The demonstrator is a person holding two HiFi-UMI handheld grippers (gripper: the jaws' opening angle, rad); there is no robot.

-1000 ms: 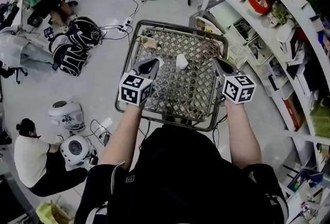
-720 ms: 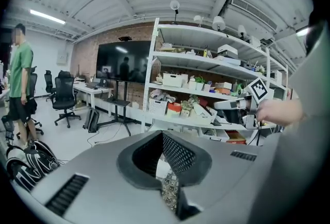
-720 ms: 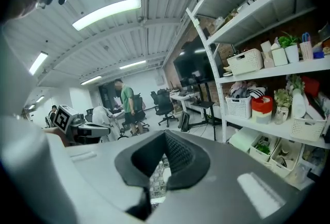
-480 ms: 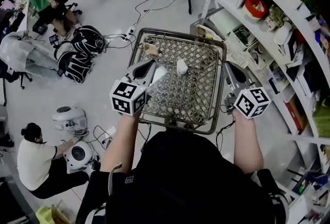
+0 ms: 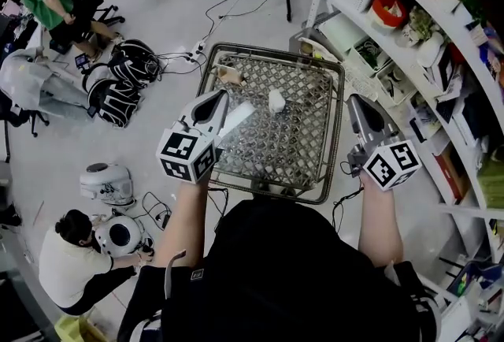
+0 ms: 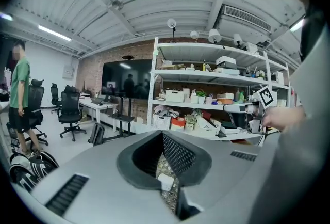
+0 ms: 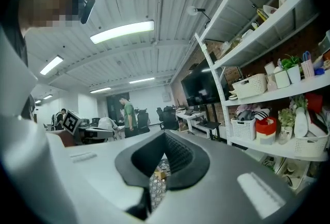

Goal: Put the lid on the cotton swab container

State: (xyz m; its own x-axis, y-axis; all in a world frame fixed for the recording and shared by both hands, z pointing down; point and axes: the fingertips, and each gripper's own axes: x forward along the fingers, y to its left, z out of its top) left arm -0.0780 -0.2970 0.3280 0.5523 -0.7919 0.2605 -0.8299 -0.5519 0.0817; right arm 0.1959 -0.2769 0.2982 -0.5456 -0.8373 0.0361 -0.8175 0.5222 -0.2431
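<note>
Since each jaw view shows the pads meeting at the tips, left tongs (image 5: 214, 98) and right tongs (image 5: 354, 101) are both pinched closed, nothing gripped in either. Left tongs sit over the left edge of the wire mesh table (image 5: 291, 147), tip pointing away from me. Right tongs sit just outside the table's right rim, tip also pointing away. White cotton swab container (image 5: 277, 99) stands on the mesh between the two tips, a bit nearer the left one, touching neither. It shows small and white through the loop of the left jaws. Small tan object (image 5: 230, 76) lies ahead of the left tip, near the far left corner of the mesh; can't tell what it is. Cluttered shelves (image 5: 409, 25) run along the right of the right tongs. Left of the left tongs, on the floor: dark bags (image 5: 118, 84) and a seated person (image 5: 63, 250).
</note>
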